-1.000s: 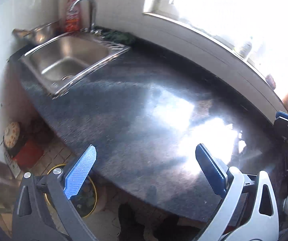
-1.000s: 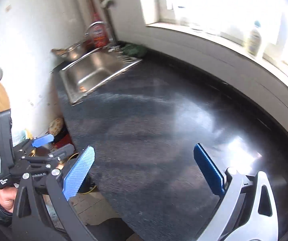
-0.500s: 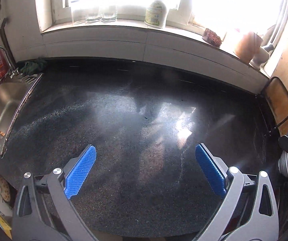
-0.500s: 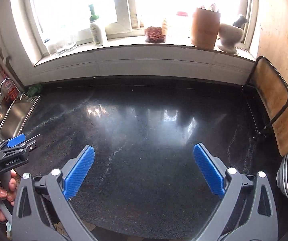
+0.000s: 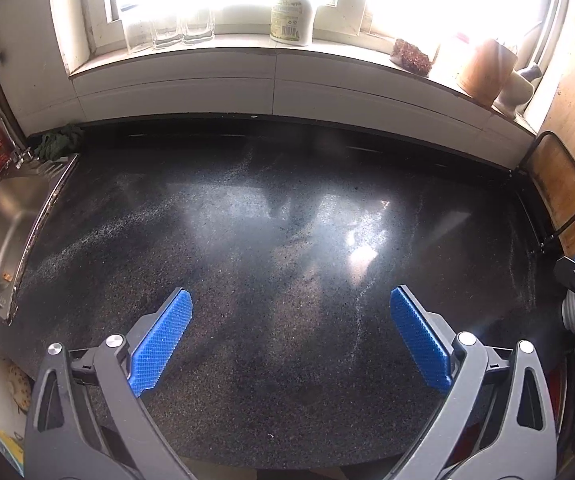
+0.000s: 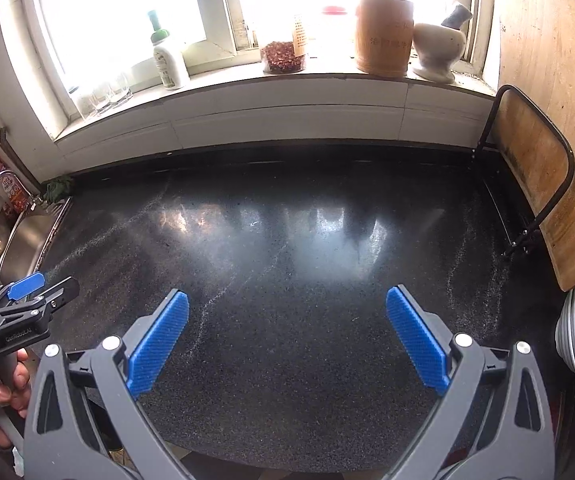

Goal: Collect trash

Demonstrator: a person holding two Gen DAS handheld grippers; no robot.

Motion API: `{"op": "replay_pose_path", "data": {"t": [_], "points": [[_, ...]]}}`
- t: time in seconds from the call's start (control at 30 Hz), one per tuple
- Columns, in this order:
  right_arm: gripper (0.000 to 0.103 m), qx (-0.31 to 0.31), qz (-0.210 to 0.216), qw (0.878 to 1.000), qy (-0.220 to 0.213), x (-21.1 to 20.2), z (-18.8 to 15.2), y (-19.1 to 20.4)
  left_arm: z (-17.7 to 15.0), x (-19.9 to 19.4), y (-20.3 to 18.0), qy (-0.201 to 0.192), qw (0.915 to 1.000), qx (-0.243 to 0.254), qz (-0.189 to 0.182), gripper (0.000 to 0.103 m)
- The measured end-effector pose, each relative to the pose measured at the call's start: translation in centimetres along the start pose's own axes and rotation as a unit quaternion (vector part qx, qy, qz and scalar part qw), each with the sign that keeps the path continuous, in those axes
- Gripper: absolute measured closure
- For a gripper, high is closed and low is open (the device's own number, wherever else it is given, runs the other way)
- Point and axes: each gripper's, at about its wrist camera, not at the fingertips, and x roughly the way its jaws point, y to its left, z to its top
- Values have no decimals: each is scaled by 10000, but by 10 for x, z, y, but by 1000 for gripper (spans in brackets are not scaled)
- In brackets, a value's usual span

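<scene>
1. Left gripper [image 5: 290,307]: blue pads spread wide, nothing between them; held above the dark speckled countertop [image 5: 287,216].
2. Right gripper [image 6: 286,307]: pads likewise wide apart, holding nothing.
3. Trash: none discernible on the counter in either view.
4. Sink [image 5: 3,224] lies to the left of the left gripper.
5. Wooden board in wire rack [image 6: 535,184] stands ahead-right of the right gripper.
6. Bottle [image 6: 169,58] on the windowsill ahead.

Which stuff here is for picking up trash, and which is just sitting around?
For the job:
left gripper, open
right gripper, open
No trash shows on the counter.

Just sitting around:
sink
bottle
glasses
wooden pot
mortar
cutting board
</scene>
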Motion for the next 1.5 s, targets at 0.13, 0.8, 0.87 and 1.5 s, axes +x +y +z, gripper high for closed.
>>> {"op": "replay_pose_path", "data": {"t": [0.13, 0.8, 0.87, 1.5], "points": [[7, -39, 16, 10000, 4, 2, 2, 2, 2, 1, 1, -5, 10000, -48, 11, 7], [7, -28, 59, 10000, 49, 16, 12, 4, 10, 13, 7, 92, 9999, -11, 103, 7], [7, -13, 64, 10000, 72, 17, 13, 3, 10, 15, 7, 121, 9999, -18, 106, 7], [7, -49, 88, 9998, 162, 25, 17, 4, 12, 22, 8, 218, 9995, 103, 225, 7]]}}
